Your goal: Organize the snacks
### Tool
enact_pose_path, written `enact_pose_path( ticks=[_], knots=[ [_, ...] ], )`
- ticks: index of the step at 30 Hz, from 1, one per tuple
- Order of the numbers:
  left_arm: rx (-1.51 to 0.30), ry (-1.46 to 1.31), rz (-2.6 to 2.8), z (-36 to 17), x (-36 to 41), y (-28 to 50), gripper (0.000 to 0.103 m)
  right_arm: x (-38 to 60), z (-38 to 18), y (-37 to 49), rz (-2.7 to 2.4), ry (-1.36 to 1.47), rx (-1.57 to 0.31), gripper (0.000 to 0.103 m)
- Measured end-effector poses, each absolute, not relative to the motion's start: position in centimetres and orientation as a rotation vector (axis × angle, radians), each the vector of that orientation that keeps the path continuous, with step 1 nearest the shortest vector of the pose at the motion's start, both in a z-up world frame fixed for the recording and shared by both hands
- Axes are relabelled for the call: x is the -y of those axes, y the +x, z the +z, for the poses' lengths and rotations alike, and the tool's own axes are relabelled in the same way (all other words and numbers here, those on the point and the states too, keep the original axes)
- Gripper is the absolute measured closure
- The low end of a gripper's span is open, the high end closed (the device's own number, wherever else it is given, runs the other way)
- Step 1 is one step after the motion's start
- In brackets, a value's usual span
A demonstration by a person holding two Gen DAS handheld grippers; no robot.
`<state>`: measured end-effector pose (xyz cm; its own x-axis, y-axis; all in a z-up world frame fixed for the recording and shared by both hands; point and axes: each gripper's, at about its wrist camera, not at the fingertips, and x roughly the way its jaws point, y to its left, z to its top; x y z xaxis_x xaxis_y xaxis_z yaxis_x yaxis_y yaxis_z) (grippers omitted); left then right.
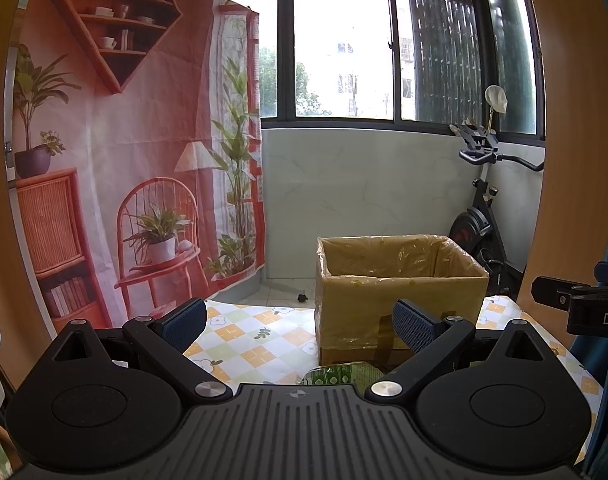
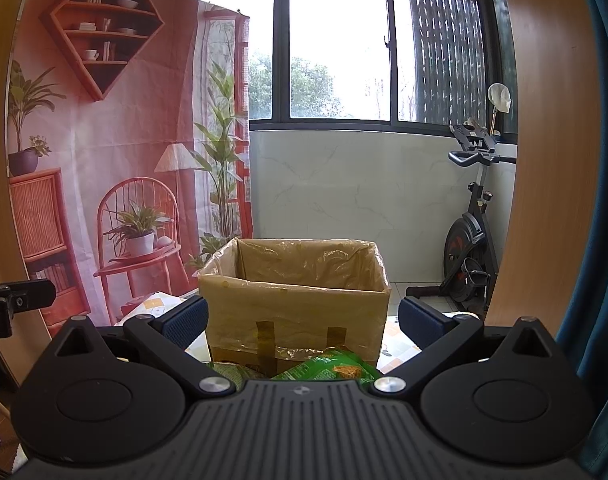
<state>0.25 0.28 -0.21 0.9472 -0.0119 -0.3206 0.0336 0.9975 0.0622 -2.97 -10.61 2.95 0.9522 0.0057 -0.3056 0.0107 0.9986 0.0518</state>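
An open cardboard box lined with clear plastic stands on the checked tablecloth; in the right wrist view the box fills the middle. Green snack packets lie on the table just in front of the box, partly hidden behind the gripper body; the left wrist view shows a green packet at the same spot. My left gripper is open and holds nothing, left of the box front. My right gripper is open and empty, facing the box front above the packets.
A printed room backdrop hangs at the left. An exercise bike stands by the white wall at the right, under the windows. The other gripper's black body shows at the right edge, and again at the left edge.
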Motion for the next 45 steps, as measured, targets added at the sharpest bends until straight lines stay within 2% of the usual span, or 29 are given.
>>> enact_pose_path(
  ticks=[20,27,34,38,45],
  knots=[
    [-0.361,-0.008,0.015,-1.3,-1.9,4.2,0.002,10.9,2.5,-0.7,-0.003,0.028,-0.316,0.0],
    [-0.366,0.002,-0.02,-5.5,-2.1,7.7,0.003,11.9,-0.4,2.9,0.017,0.044,-0.338,0.0],
    [-0.543,-0.043,-0.133,-12.5,-2.1,12.3,0.007,13.3,-7.3,7.4,-0.01,0.207,-0.423,0.006],
    [-0.616,-0.098,-0.178,-15.5,-2.4,13.0,0.007,12.7,-10.2,8.3,-0.021,0.195,-0.453,0.007],
    [-0.681,-0.077,-0.193,-17.3,-2.0,12.6,0.007,12.2,-11.8,7.9,-0.031,0.166,-0.434,0.007]
  ],
)
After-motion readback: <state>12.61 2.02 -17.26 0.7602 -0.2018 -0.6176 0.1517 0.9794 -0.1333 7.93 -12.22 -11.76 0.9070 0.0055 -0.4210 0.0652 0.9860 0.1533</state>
